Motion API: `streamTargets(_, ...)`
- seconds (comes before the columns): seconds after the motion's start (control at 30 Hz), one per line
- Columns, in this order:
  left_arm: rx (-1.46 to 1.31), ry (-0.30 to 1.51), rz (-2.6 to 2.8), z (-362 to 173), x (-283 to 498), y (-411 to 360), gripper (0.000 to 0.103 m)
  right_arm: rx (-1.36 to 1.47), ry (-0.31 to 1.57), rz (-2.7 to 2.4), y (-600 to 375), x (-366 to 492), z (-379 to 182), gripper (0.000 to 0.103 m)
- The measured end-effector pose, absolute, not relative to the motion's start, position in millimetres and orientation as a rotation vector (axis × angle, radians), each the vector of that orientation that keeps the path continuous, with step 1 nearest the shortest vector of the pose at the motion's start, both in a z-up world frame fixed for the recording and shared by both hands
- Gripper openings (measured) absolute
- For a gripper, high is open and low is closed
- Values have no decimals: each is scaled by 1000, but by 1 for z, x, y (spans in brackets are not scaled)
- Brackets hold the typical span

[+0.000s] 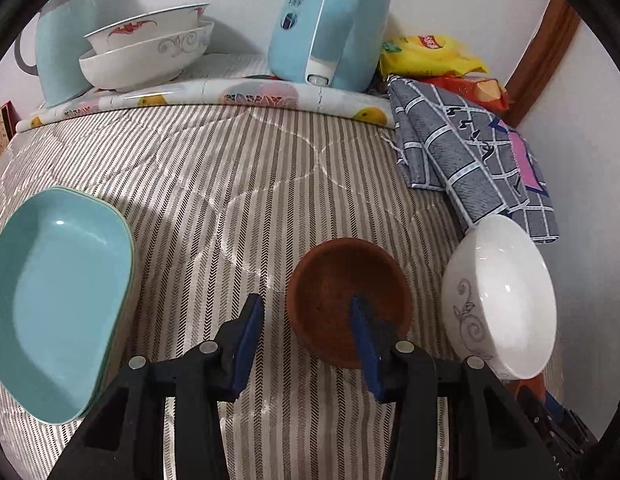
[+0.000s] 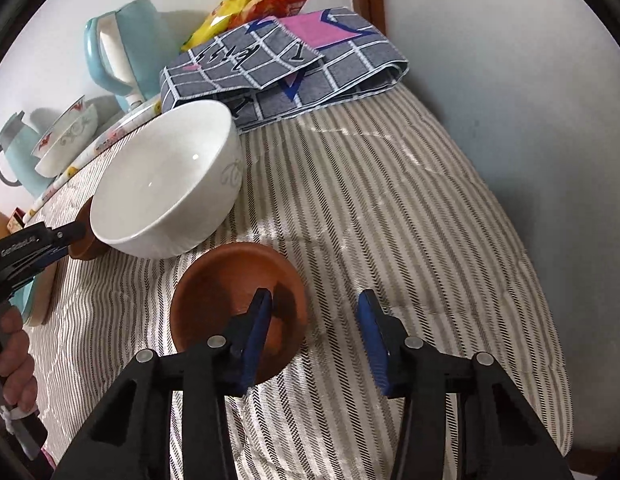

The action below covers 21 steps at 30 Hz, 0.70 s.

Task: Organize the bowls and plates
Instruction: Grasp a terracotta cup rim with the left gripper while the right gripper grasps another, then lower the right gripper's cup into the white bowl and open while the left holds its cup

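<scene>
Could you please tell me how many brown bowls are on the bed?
2. First brown bowl: beside the white bowl, at the left hand-held gripper. Second brown bowl: nearer, at the right hand-held gripper. Others may be hidden.

Teal dish [image 1: 57, 300] cut off left.

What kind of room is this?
Probably a bedroom or small living space at home: the dishes sit on a striped quilted bedspread, beside a pale blue electric kettle and a folded grey checked cloth.
</scene>
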<state>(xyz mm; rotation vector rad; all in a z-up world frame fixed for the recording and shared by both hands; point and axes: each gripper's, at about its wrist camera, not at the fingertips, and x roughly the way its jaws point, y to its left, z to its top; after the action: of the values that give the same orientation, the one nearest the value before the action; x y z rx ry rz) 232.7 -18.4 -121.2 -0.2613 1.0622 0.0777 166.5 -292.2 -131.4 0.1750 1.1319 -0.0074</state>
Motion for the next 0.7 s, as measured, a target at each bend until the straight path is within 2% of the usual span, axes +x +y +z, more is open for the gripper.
streamTargets(0.2, -294, 1087, 65, -133, 239, -17, 31, 192, 1118, -12, -294, 169, -134, 40)
streamTargets(0.27, -298, 1096, 61, -137, 241, -18, 24, 185, 1110, -8, -293, 169, -134, 38)
streamTargets(0.4, -281, 1076, 65, -135, 241, -19, 18, 223, 1116, 36, -292, 172, -134, 15)
streamTargets(0.53, -287, 1048, 48, -129, 239, -19, 10, 234, 1113, 45, -290, 173, -133, 11)
streamTargets(0.7, -260, 1028, 25, -120, 235, -24, 8, 225, 1089, 39, -289, 172, -128, 10)
